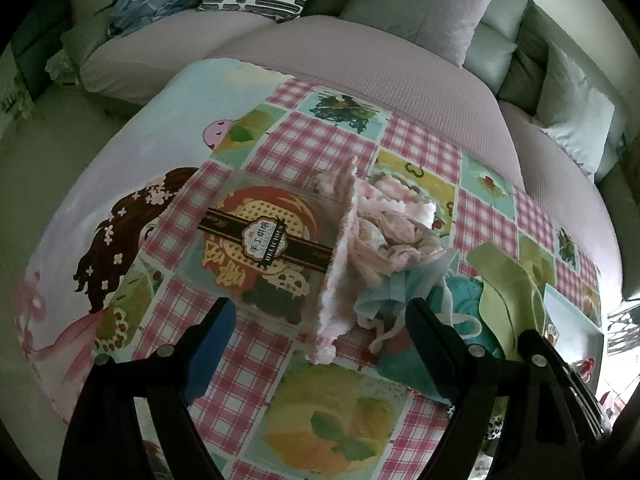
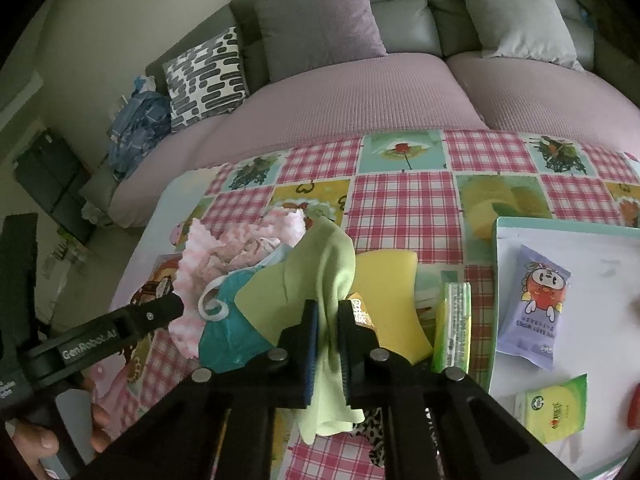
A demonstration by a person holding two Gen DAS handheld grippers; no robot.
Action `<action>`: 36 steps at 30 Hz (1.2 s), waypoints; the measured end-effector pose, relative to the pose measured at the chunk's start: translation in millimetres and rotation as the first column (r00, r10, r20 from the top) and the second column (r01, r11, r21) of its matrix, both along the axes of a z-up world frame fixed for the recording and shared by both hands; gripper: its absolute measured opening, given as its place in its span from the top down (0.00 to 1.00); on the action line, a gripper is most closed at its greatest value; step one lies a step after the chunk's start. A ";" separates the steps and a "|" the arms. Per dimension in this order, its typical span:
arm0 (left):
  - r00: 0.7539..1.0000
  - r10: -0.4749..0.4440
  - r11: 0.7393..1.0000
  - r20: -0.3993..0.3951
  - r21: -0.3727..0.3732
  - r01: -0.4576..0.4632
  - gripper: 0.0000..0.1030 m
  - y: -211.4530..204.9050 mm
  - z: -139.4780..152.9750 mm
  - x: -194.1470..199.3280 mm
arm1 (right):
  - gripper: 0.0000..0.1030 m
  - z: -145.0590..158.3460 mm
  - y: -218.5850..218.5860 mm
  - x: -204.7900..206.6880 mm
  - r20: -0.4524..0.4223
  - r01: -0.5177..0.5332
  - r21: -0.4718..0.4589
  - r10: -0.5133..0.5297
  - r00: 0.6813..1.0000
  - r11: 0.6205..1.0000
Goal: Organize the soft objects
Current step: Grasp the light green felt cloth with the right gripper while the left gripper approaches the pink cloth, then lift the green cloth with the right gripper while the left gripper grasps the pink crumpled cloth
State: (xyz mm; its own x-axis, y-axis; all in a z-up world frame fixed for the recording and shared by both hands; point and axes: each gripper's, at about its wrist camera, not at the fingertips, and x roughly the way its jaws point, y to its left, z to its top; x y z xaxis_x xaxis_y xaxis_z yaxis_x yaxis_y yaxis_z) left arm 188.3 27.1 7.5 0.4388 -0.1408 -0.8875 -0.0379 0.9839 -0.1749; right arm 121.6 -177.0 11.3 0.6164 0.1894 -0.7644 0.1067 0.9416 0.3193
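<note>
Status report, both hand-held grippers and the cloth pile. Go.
Right hand-held gripper shut on green cloth. Left hand-held gripper open, empty, over pink fluffy cloth. Nothing blocking.

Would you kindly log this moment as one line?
right gripper: shut on green cloth | left gripper: open, empty, over pink towel | pile on checked tablecloth

A checked pink tablecloth (image 2: 404, 196) covers the table before a mauve sofa (image 2: 360, 100) with patterned (image 2: 206, 76) and grey cushions (image 2: 320, 20). On the right, a white tray (image 2: 600, 280) holds a baby wipes packet (image 2: 534, 308) and a green sachet (image 2: 554, 408).
</note>
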 end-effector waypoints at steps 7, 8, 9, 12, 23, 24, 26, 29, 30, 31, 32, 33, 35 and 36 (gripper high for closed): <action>1.000 -0.018 1.000 0.004 0.023 0.018 0.15 -9.4 1.2 -1.0 | 0.92 9.2 -6.4 -5.8 0.034 0.005 0.025 -0.006 0.999 1.000; 1.000 -0.023 0.999 0.007 0.022 0.023 0.15 -11.4 2.0 -1.5 | 0.92 11.5 -7.4 -7.2 0.041 0.006 0.028 -0.007 0.999 1.000; 1.000 -0.026 0.999 0.008 0.022 0.026 0.16 -12.9 2.5 -2.0 | 0.92 14.4 -9.3 -8.9 0.051 0.008 0.034 -0.010 0.999 0.999; 0.999 -0.038 0.999 0.012 0.022 0.038 0.16 -18.8 3.4 -3.0 | 0.92 21.5 -12.9 -13.7 0.075 0.013 0.046 -0.016 0.997 0.999; 0.998 -0.057 0.998 0.029 0.026 0.056 0.16 -30.3 6.9 -6.2 | 0.92 48.5 -42.1 -32.3 0.167 0.062 0.079 -0.075 0.983 0.995; 0.998 -0.055 0.998 0.033 0.018 0.054 0.16 -29.3 7.7 -5.6 | 0.92 50.0 -47.0 -33.6 0.173 0.076 0.079 -0.088 0.981 0.994; 0.998 -0.048 0.999 0.037 0.003 0.047 0.15 -27.6 8.9 -4.0 | 0.92 50.8 -55.3 -35.3 0.178 0.097 0.081 -0.110 0.978 0.992; 0.998 -0.038 0.998 0.049 -0.044 0.040 0.15 -24.1 12.1 1.8 | 0.92 50.9 -66.5 -36.6 0.178 0.126 0.086 -0.140 0.974 0.988; 0.998 -0.040 0.997 0.050 -0.066 0.043 0.10 -23.1 13.4 4.7 | 0.92 50.6 -70.7 -37.1 0.176 0.137 0.091 -0.151 0.973 0.986; 0.998 -0.045 0.994 0.054 -0.094 0.050 0.01 -21.4 15.0 9.5 | 0.92 50.3 -74.5 -37.5 0.175 0.143 0.094 -0.157 0.972 0.985; 0.997 -0.050 0.993 0.059 -0.108 0.056 0.00 -20.1 16.7 14.2 | 0.92 50.0 -77.7 -37.8 0.174 0.152 0.097 -0.167 0.971 0.984; 0.997 -0.054 0.992 0.062 -0.112 0.061 0.00 -19.0 18.4 18.6 | 0.92 49.6 -80.1 -38.1 0.173 0.157 0.100 -0.173 0.970 0.982; 0.996 -0.062 0.994 0.061 -0.089 0.067 0.00 -16.0 23.8 30.6 | 0.92 48.8 -84.4 -38.5 0.172 0.168 0.106 -0.185 0.968 0.980; 0.996 -0.060 0.995 0.062 -0.075 0.064 0.00 -13.5 27.0 38.0 | 0.92 48.5 -85.8 -38.3 0.170 0.173 0.106 -0.189 0.967 0.979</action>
State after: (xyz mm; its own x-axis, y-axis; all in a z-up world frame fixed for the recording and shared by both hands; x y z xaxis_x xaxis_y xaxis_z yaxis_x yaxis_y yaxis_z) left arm 226.3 13.7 34.4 0.4785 -0.2362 -0.8457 0.0354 0.9675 -0.2503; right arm 83.3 -262.8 59.8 0.7712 0.1247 -0.6242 0.2067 0.8784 0.4308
